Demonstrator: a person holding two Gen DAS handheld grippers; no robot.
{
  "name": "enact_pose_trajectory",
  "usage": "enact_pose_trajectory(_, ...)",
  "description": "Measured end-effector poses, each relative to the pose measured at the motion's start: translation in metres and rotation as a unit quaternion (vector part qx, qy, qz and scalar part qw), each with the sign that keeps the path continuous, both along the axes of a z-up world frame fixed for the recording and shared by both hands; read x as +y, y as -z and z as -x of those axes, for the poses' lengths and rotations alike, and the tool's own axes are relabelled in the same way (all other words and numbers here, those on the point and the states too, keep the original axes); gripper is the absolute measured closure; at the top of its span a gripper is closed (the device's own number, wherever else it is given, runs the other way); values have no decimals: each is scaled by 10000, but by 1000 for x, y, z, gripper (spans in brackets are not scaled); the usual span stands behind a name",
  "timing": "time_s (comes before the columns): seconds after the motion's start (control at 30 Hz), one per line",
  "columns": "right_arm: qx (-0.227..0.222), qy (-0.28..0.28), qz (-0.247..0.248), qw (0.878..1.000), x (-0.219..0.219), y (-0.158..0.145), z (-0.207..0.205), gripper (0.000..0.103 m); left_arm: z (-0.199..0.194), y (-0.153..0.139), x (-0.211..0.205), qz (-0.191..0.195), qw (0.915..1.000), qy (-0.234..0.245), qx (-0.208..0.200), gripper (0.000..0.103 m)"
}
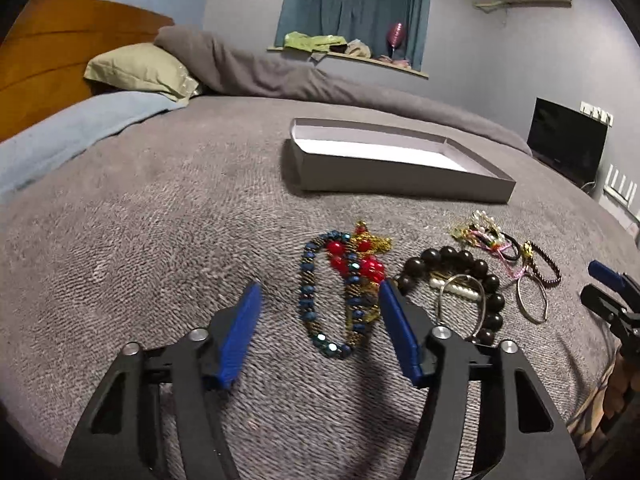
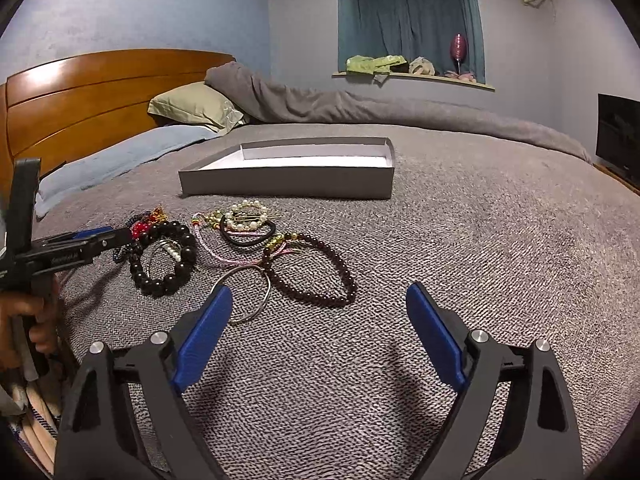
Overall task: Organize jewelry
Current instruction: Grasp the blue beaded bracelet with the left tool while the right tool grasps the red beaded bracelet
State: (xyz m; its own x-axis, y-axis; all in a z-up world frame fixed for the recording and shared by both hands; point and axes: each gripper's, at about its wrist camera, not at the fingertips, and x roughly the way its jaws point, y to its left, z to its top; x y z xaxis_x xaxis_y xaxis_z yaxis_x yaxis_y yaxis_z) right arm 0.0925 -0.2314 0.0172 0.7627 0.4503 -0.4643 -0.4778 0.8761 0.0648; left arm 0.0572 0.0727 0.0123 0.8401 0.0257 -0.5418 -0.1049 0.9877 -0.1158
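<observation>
Left wrist view shows our left gripper (image 1: pixel 320 300) spread wide above the blue beaded necklace (image 1: pixel 310 300) on the bed (image 1: pixel 140 220); limp and light, we judge it best pinched across one strand

No legible text on anything.

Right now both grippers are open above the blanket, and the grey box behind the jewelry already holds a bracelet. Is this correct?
Not quite: the grey box is empty, as the right wrist view shows. The bracelets lie on the blanket. The left gripper and right gripper are indeed open.
</observation>
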Motion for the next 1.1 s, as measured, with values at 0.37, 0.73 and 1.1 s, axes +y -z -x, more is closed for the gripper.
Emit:
enact_pose_trajectory(0.37,-6,-113,-80,9999,8,-8,1,16,-7,3,15,23,9999,-80,142,86)
enact_pose_trajectory(0.73,-125,-413,-124,9990,37,-24,2,16,-1,4,12,-85,9999,9,82,82)
enact_pose_trajectory(1.1,-95,-1036,-114,9945,103,-38,-6,16,17,-7,39,-70,9983,-495,-298,95)
